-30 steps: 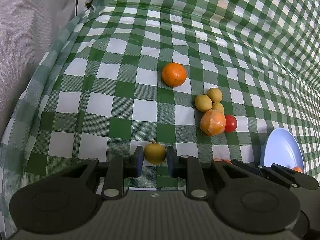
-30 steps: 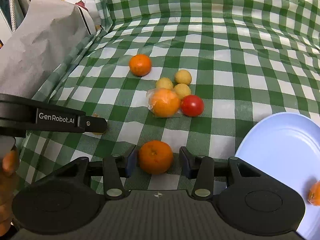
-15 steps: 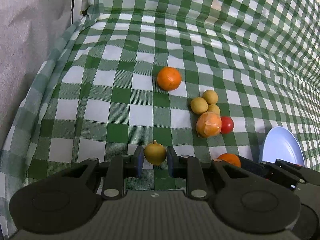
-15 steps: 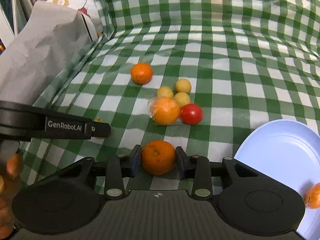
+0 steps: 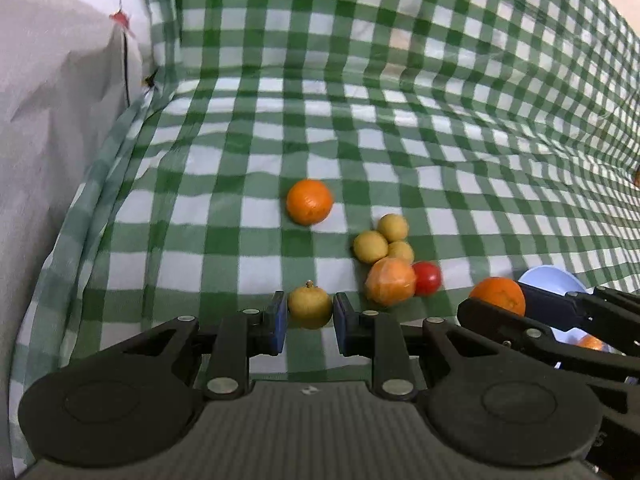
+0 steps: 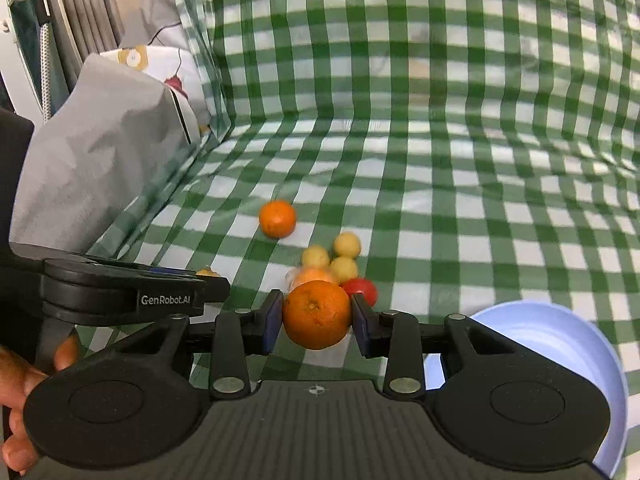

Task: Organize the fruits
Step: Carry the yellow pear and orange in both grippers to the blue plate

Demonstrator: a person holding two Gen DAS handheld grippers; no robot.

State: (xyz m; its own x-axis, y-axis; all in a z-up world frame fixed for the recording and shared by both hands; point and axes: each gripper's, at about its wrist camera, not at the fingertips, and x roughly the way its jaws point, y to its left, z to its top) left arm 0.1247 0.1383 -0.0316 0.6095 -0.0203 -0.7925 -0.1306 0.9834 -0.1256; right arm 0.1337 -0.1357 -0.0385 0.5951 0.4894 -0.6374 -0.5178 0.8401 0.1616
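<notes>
My left gripper (image 5: 309, 322) is shut on a small yellow round fruit (image 5: 310, 307), held just above the green-checked cloth (image 5: 224, 208). My right gripper (image 6: 317, 320) is shut on an orange (image 6: 317, 314), raised off the cloth; the same orange (image 5: 498, 295) shows at the right of the left wrist view. A light blue plate (image 6: 560, 344) lies right of it, with one orange piece (image 5: 591, 342) on it. Loose on the cloth are another orange (image 5: 309, 202), three yellow fruits (image 5: 370, 247), a plastic-wrapped orange (image 5: 390, 282) and a red tomato (image 5: 427, 278).
Grey fabric (image 5: 48, 140) is piled along the cloth's left edge. The checked cloth rises like a wall (image 6: 400, 60) at the back. A person's hand (image 6: 16, 380) grips the left gripper's handle at the lower left of the right wrist view.
The right jaws closed onto the orange and lifted it off the cloth. The left gripper kept its grip on the yellow fruit while its view tilted upward.
</notes>
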